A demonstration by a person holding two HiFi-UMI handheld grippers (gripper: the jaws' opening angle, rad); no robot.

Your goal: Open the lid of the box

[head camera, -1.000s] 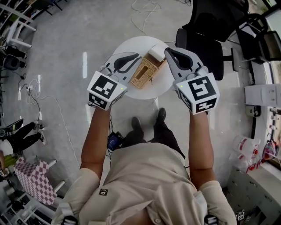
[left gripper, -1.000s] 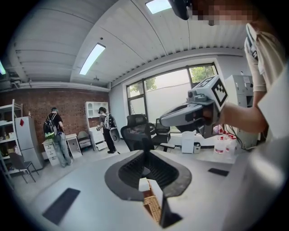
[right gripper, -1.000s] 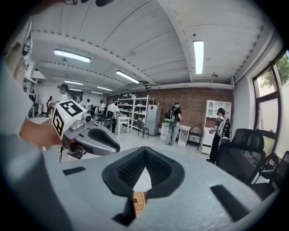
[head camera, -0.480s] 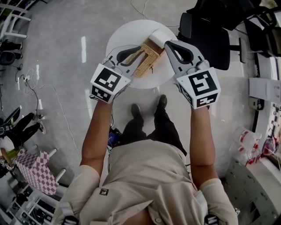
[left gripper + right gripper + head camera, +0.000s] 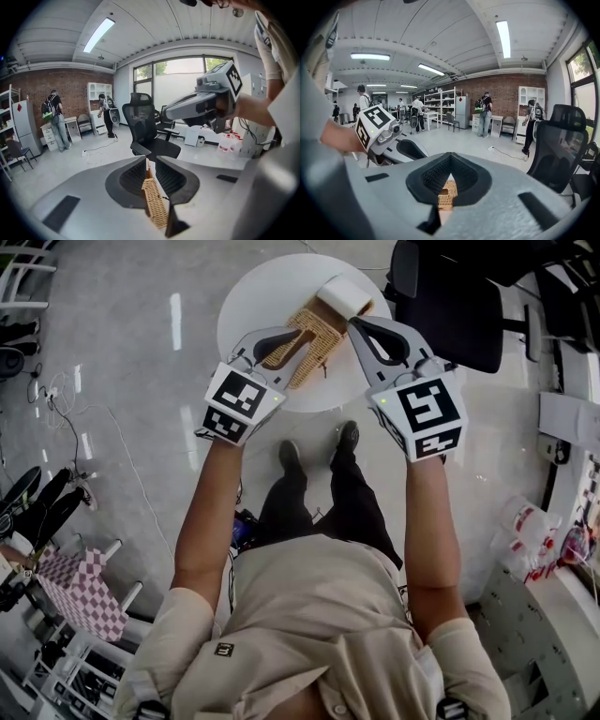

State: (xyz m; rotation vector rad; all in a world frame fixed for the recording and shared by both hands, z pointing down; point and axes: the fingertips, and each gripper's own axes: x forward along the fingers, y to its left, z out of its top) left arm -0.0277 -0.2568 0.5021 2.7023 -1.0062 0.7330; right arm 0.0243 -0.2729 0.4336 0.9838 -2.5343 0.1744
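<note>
Round white tabletop (image 5: pixel 246 298) carries the woven wicker box (image 5: pixel 317 341) near its middle. I hold both claws above it: left claw (image 5: pixel 301 332) pinched together over the weave, right claw (image 5: pixel 353 326) likewise closed, neither gripping anything. Black office chair (image 5: pixel 450 310) stands just beyond.

Box (image 5: pixel 317 345), upper centre of head view, was largely covered by left gripper (image 5: pixel 305 332) and right gripper (image 5: pixel 354 325). Gripper views showed only wicker slivers past fingers (image 5: pixel 126 177). Finger-to-box contact unclear. Background people (image 5: pixel 54 119) too small for detail.
</note>
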